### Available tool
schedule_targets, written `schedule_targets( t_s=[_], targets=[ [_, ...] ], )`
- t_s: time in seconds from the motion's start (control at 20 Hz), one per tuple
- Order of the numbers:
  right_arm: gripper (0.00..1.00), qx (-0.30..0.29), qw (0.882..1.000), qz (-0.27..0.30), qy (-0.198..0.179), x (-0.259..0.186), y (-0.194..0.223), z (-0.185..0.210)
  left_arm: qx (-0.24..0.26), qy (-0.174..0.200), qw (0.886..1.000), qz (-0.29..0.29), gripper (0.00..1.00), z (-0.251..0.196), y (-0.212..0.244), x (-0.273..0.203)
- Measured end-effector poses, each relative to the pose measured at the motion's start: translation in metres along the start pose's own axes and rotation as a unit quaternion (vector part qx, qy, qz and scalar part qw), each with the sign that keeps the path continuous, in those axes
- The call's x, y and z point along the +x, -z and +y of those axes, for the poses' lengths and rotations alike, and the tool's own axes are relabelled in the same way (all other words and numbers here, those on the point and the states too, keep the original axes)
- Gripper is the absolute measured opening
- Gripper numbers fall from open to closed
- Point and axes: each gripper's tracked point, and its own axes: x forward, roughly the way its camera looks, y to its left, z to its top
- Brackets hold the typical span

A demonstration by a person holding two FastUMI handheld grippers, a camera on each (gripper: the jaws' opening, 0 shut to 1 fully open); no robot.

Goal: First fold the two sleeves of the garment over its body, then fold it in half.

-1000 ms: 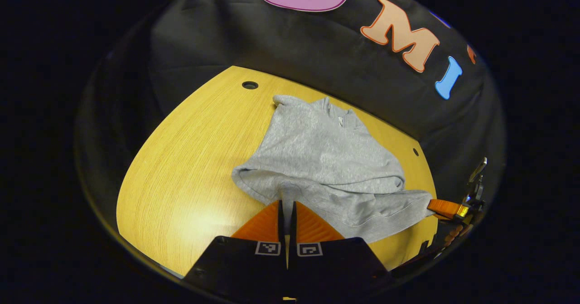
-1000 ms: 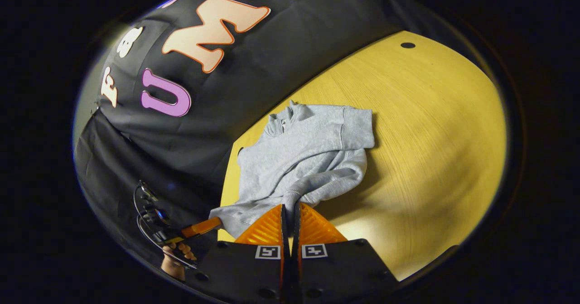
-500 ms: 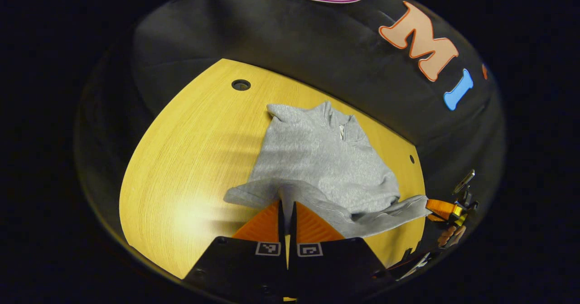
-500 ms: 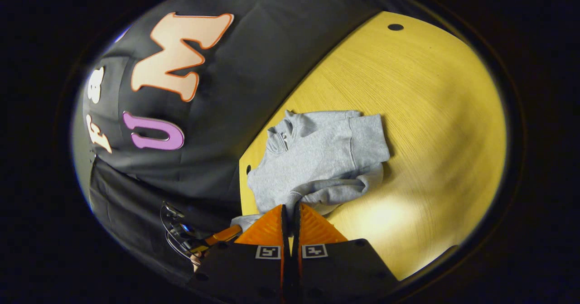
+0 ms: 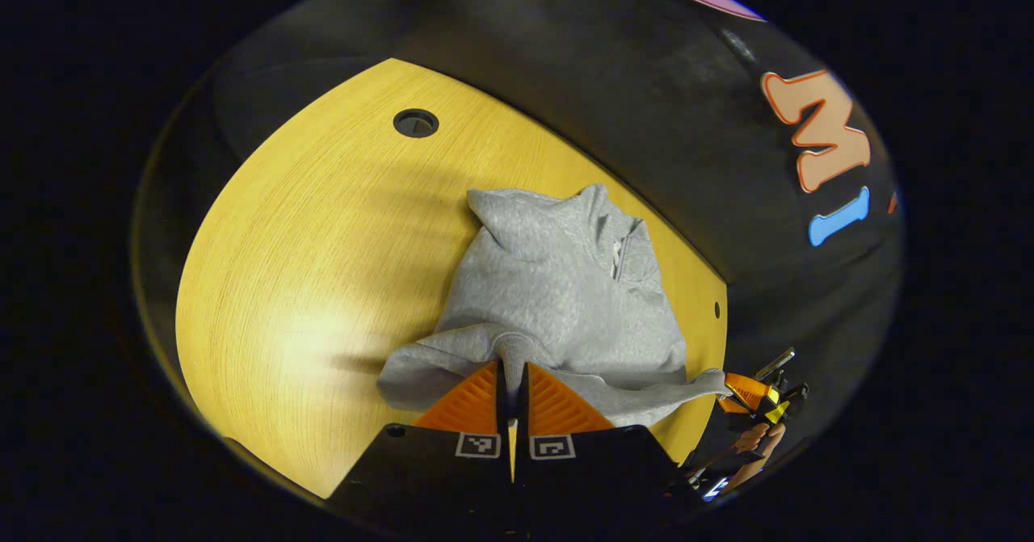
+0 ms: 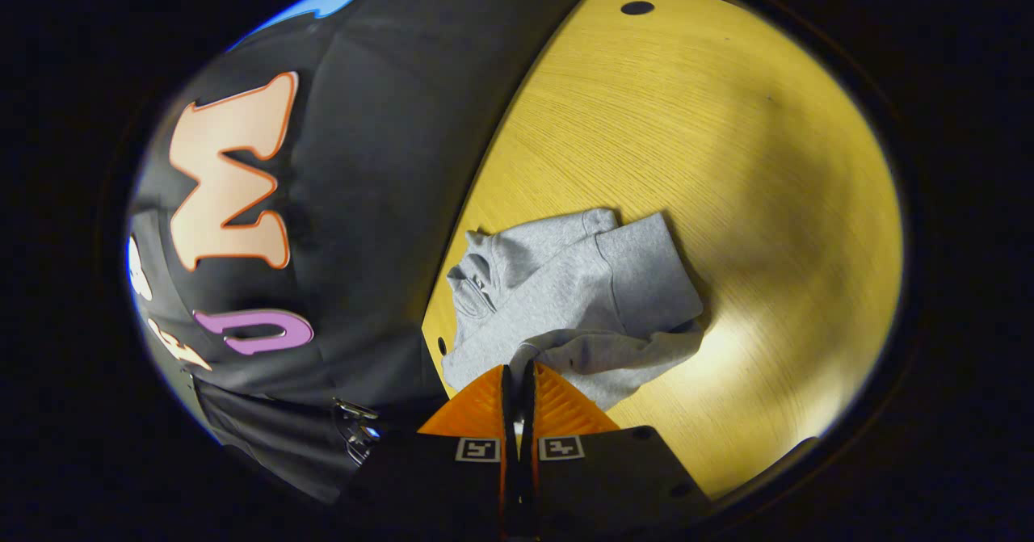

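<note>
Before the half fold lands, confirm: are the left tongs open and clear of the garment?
No. In the left gripper view the left tongs are shut, pinching a bunch of the grey garment between them.

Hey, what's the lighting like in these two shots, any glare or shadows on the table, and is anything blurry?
Left gripper view: a bright glare patch on the wooden table left of the grey garment, soft striped shadows beside it; fisheye bends the table edge. Right gripper view: glare right of the garment, a broad dark shadow across the table; the cloth looks sharp in both views.
</note>
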Motion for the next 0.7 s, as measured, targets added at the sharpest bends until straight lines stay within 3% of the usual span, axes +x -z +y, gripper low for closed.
schedule_targets(
  t_s=[0.3, 0.45, 0.5, 0.55, 0.65, 0.7],
  targets=[
    [0.04, 0.050, 0.998, 0.002, 0.037, 0.042, -0.018, -0.017, -0.005, -0.018, 0.999, 0.036, 0.00, 0.008, -0.009, 0.031],
    [0.12, 0.070, 0.997, -0.016, 0.006, 0.053, -0.031, -0.003, 0.005, -0.016, 1.000, 0.024, 0.06, 0.007, -0.017, 0.028],
    [0.21, 0.073, 0.996, -0.044, -0.016, 0.047, -0.047, 0.007, 0.010, -0.023, 1.000, 0.011, 0.17, 0.010, -0.025, 0.032],
    [0.41, 0.065, 0.994, -0.075, -0.034, 0.044, -0.060, 0.015, 0.016, -0.026, 1.000, -0.005, 0.35, 0.010, -0.032, 0.032],
    [0.67, 0.038, 0.990, -0.125, -0.053, 0.036, -0.078, 0.021, 0.029, -0.044, 0.998, -0.047, 0.71, 0.015, -0.049, 0.028],
    [0.92, 0.028, 0.988, -0.137, -0.061, 0.036, -0.080, 0.025, 0.035, -0.046, 0.996, -0.070, 0.89, 0.012, -0.058, 0.024]
  ],
)
